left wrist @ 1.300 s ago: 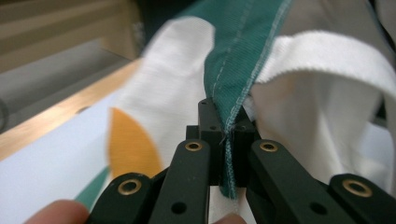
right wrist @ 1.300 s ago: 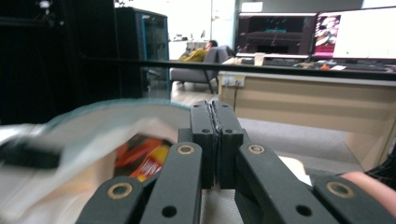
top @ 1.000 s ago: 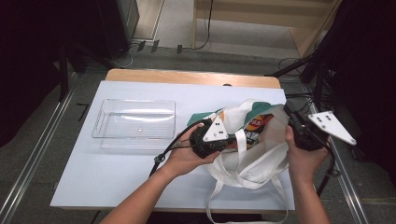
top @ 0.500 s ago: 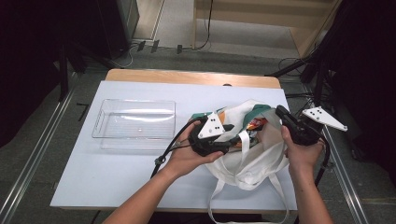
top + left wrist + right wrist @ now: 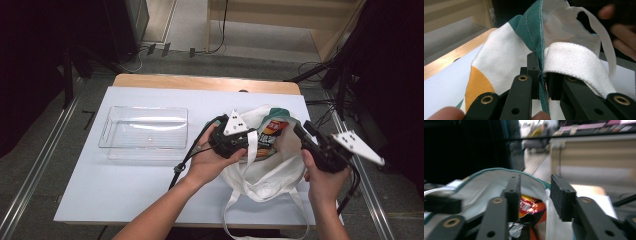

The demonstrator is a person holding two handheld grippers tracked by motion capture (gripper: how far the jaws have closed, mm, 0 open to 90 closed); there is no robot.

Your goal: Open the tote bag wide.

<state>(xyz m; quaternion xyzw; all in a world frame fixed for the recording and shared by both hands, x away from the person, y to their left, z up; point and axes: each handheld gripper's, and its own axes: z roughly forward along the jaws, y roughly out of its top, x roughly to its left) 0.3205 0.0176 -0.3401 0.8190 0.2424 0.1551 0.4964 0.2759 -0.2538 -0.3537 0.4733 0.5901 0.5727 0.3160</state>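
A white tote bag (image 5: 265,175) with green trim lies on the table's right half, its mouth held up. An orange and red snack packet (image 5: 272,132) shows inside. My left gripper (image 5: 247,145) is at the bag's left rim. Its jaws have just been closing and now pinch the green seam (image 5: 541,45) beside the white strap (image 5: 574,57); left gripper (image 5: 542,75). My right gripper (image 5: 298,129) is at the bag's right rim. Its jaws have just been opening, and loose rim cloth (image 5: 489,185) lies between them unpressed, the packet (image 5: 530,206) beyond; right gripper (image 5: 535,195).
A clear plastic tray (image 5: 145,132) stands empty left of the bag on the white tabletop (image 5: 125,195). A wooden strip (image 5: 200,82) runs along the table's far edge. Metal rails flank both sides, and cables lie on the floor beyond.
The right gripper has shifted a little left toward the bag's rim and its jaws have parted. The left hand has stayed at the left rim.
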